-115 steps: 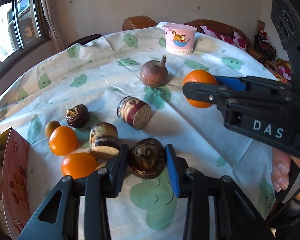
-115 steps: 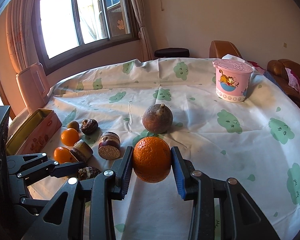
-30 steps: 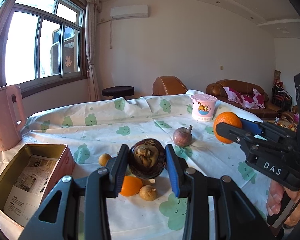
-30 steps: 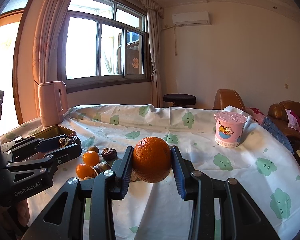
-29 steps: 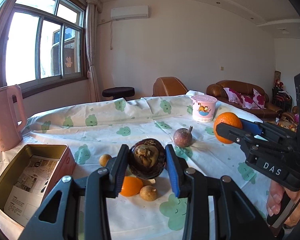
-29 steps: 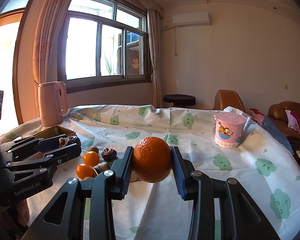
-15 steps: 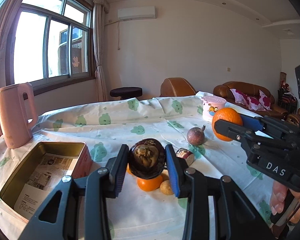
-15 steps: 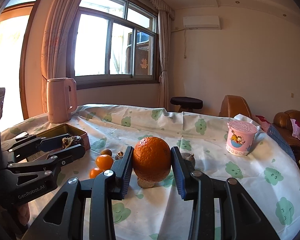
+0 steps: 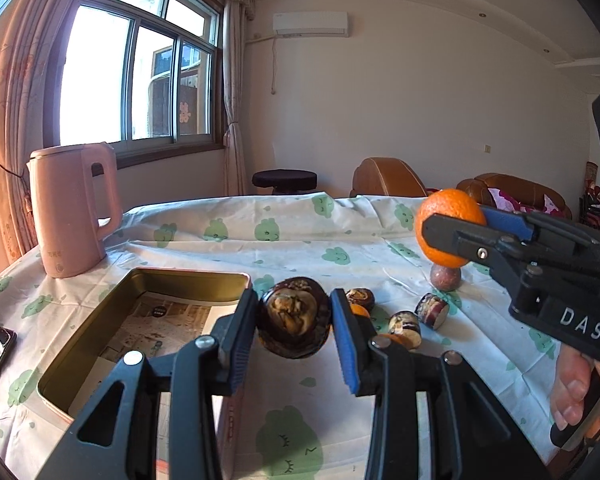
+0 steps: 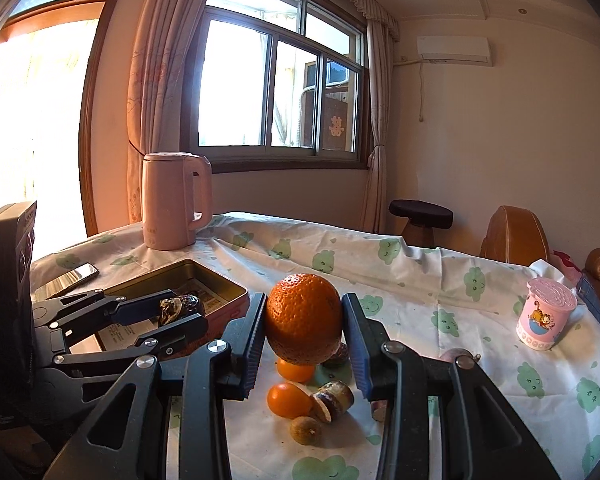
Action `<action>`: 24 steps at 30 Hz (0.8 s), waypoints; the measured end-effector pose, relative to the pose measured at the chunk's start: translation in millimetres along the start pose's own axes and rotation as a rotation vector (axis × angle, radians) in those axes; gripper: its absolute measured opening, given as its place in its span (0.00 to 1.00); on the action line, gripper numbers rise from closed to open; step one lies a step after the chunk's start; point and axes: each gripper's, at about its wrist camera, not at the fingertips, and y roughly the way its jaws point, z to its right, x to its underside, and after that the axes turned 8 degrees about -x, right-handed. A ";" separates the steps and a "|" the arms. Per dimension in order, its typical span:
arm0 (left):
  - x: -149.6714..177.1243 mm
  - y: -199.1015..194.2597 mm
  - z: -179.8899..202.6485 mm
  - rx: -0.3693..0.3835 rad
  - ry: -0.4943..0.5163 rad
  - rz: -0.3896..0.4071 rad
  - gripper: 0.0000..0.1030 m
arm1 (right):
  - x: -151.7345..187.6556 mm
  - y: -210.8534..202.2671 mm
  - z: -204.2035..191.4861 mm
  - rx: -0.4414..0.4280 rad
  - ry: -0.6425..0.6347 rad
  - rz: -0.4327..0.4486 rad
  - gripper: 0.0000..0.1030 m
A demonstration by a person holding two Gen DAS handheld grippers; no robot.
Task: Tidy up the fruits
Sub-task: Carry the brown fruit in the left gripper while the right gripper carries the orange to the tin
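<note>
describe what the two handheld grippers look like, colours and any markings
Both are black plastic with bare metal screws at the pivots and ribbed blue pads on the finger insides. The left gripper reads "GenRobot.AI" in white on its side; the right gripper reads "DAS" in white. No cables or sleeves are visible.

A big table (image 10: 420, 280) wears a white cloth with green smiley shapes. On it stand a pink kettle (image 10: 172, 200) and a pink cup (image 10: 544, 316), well apart. An open tin box (image 9: 140, 320) lies near the kettle, with a phone (image 10: 76, 274) beside it. Small oranges (image 10: 288, 400), a little brown fruit (image 10: 306, 430) and cut dark fruit pieces (image 9: 432, 310) lie close together.
</note>
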 end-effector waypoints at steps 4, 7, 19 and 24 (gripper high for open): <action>-0.1 3.7 -15.1 -0.024 -0.010 -0.007 0.38 | -10.9 13.6 -14.5 -0.026 -0.027 -0.009 0.38; 0.3 7.2 -26.9 -0.048 -0.016 -0.016 0.38 | -17.3 24.2 -22.8 -0.050 -0.037 -0.016 0.38; 1.2 19.5 -61.9 -0.114 -0.015 -0.048 0.38 | -34.1 59.6 -49.7 -0.114 -0.065 -0.038 0.38; 0.1 25.3 -73.8 -0.129 -0.012 -0.066 0.38 | -37.0 72.8 -58.0 -0.137 -0.068 -0.054 0.38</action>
